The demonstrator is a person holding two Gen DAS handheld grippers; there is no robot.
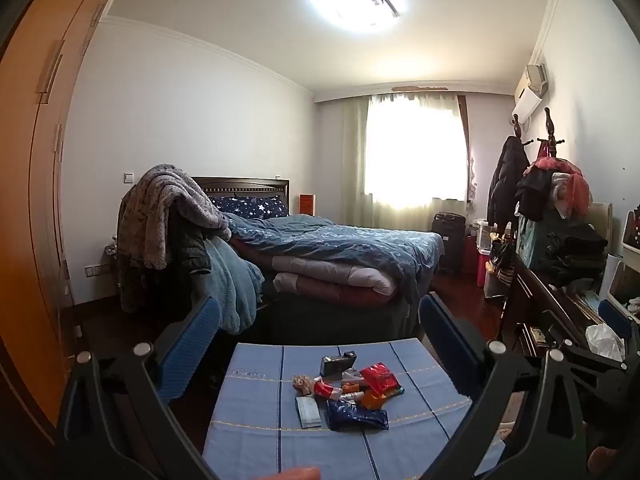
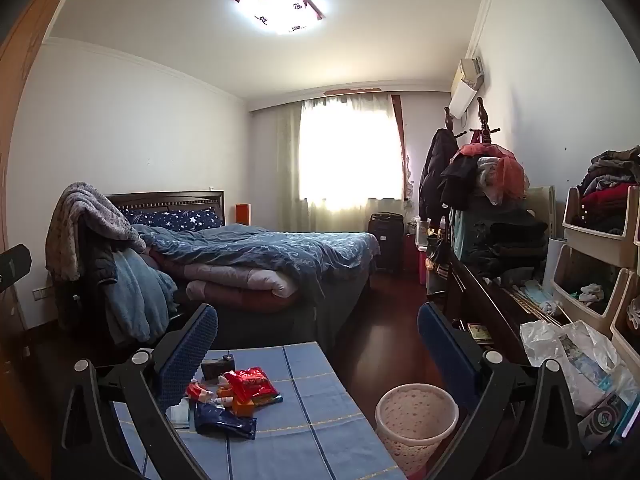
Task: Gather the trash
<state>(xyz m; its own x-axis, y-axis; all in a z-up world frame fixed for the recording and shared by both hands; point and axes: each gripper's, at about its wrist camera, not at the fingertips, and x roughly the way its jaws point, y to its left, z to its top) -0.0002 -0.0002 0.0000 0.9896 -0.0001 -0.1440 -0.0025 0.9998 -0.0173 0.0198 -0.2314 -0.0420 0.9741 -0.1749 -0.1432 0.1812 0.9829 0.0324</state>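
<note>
With both the left gripper (image 1: 320, 344) and right gripper (image 2: 318, 350) spread wide and empty above the blue-clothed table (image 2: 320, 440), we should drop onto the wrapper pile (image 2: 236, 396) mid-table, pinch 1 piece, and carry it to the bin (image 2: 416, 420) beside the table.

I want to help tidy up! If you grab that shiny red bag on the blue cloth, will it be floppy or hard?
Probably floppy: the red bag looks crinkled and sags over the wrappers beneath. Likely light, since it seems flat and nearly empty. Its glossy film may slip, so pinch an edge firmly.
</note>
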